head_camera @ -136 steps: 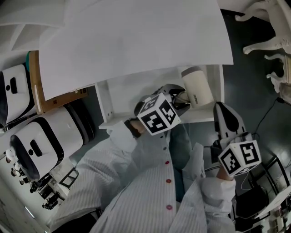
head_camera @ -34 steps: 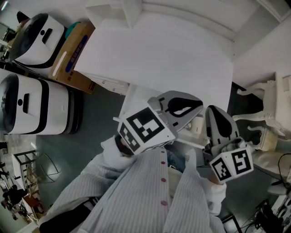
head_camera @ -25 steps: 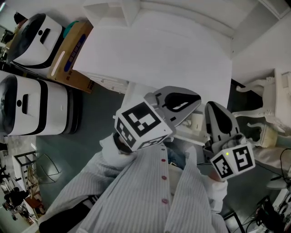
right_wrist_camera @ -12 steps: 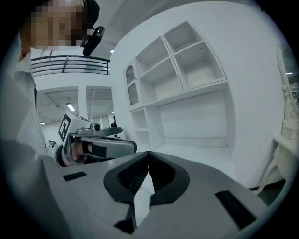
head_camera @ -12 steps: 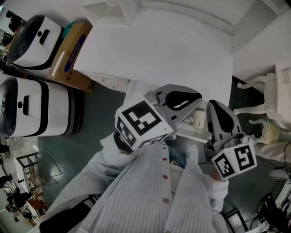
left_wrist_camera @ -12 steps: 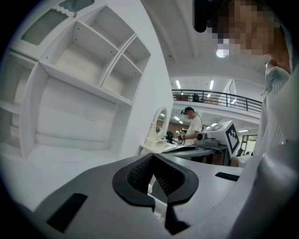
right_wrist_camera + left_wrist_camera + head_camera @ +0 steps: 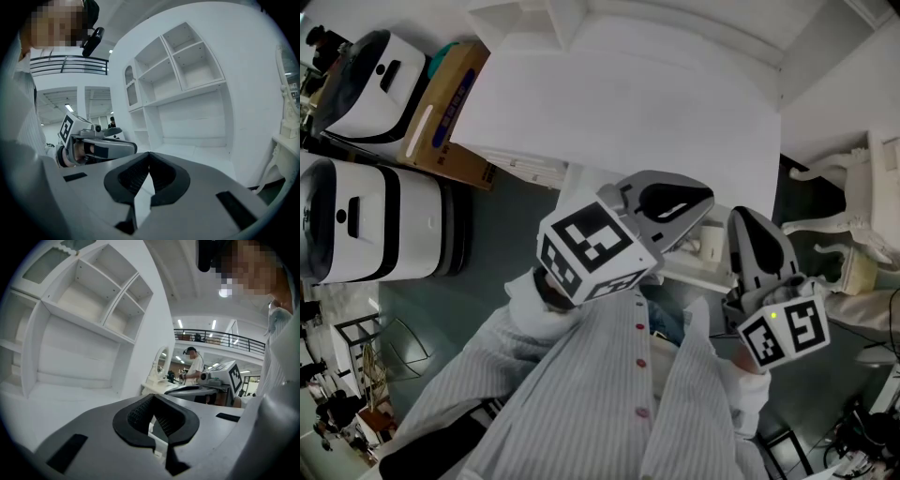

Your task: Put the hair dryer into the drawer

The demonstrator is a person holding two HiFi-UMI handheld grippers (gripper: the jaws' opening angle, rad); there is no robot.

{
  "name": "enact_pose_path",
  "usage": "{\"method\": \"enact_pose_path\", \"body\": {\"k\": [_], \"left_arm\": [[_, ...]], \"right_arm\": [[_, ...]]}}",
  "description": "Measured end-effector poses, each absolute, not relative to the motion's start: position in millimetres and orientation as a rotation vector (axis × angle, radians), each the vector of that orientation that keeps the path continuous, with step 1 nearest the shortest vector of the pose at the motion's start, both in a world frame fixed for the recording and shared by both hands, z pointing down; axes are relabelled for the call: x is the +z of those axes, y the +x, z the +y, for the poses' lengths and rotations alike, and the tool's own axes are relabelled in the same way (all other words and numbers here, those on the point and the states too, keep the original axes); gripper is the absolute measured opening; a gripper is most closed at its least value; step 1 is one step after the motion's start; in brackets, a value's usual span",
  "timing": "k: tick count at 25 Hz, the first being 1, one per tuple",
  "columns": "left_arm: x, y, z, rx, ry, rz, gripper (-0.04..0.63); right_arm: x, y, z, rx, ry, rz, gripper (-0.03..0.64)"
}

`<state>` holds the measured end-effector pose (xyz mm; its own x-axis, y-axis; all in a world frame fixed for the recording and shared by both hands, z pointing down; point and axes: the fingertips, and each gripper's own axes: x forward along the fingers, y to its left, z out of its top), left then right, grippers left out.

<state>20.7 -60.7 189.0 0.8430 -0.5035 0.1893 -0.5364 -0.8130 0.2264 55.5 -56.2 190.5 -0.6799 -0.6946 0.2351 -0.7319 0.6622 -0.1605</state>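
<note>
Even overhead light washes the broad white tabletop (image 7: 656, 103) almost featureless in our head view, while the grey floor (image 7: 502, 234) around it reads dim. In both gripper views we see black vignetted corners and the white open shelf unit (image 7: 89, 310) bowed by the wide lens. Bright ceiling strip lamps (image 7: 180, 323) flare behind. The grey-bodied left gripper (image 7: 153, 398), nearest the lens, looks slightly soft.

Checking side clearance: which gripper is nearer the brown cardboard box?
Left. In the head view the left gripper is right of and below the cardboard box; the right gripper lies farther right.
</note>
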Motion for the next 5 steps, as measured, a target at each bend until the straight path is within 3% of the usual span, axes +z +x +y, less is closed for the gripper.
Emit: {"method": "enact_pose_path", "body": {"k": [5], "left_arm": [[192.1, 25.7, -60.8, 0.187, 2.755, -0.784, 0.009]], "right_arm": [[191.5, 56.4, -58.0, 0.359, 1.173, -2.72, 0.012]]}}
